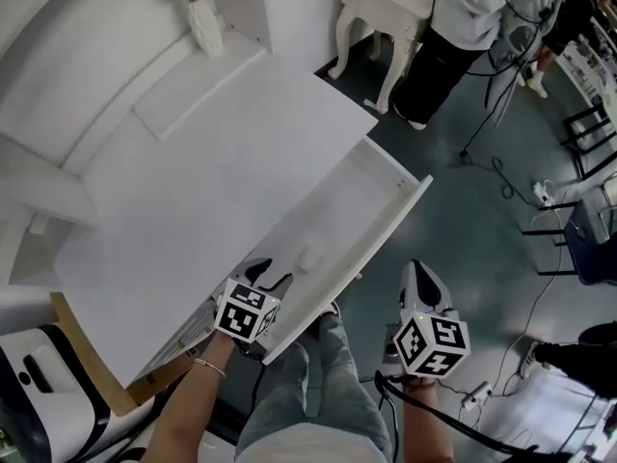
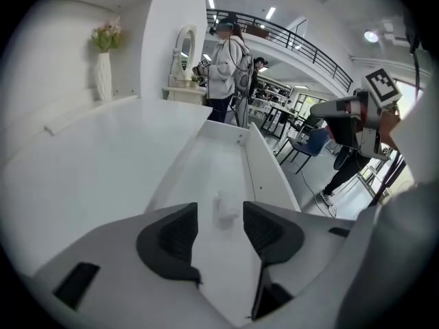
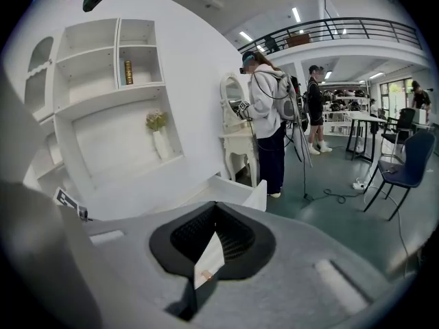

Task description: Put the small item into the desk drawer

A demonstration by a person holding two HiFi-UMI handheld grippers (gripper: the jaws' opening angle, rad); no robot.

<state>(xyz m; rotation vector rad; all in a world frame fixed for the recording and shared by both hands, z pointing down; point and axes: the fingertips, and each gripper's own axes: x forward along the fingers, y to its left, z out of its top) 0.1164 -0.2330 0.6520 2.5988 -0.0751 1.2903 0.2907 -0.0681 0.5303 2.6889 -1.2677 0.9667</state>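
A white desk (image 1: 202, 191) has its long drawer (image 1: 390, 222) pulled wide open. A small white item (image 1: 308, 257) lies on the drawer floor near the end closest to me. My left gripper (image 1: 273, 272) hovers just over that end, open. In the left gripper view the item (image 2: 224, 208) rests on the drawer bottom beyond the gap between the spread jaws of that gripper (image 2: 219, 214), untouched. My right gripper (image 1: 421, 270) hangs over the floor to the right of the drawer front. Its jaws (image 3: 214, 228) are pressed together with nothing in them.
A white vase with flowers (image 1: 204, 17) stands at the desk's back. A small white dressing table (image 1: 381, 8) and a standing person (image 1: 453, 37) are beyond the drawer's far end. Cables (image 1: 501, 177) and a blue chair (image 1: 590, 244) are on the floor at right.
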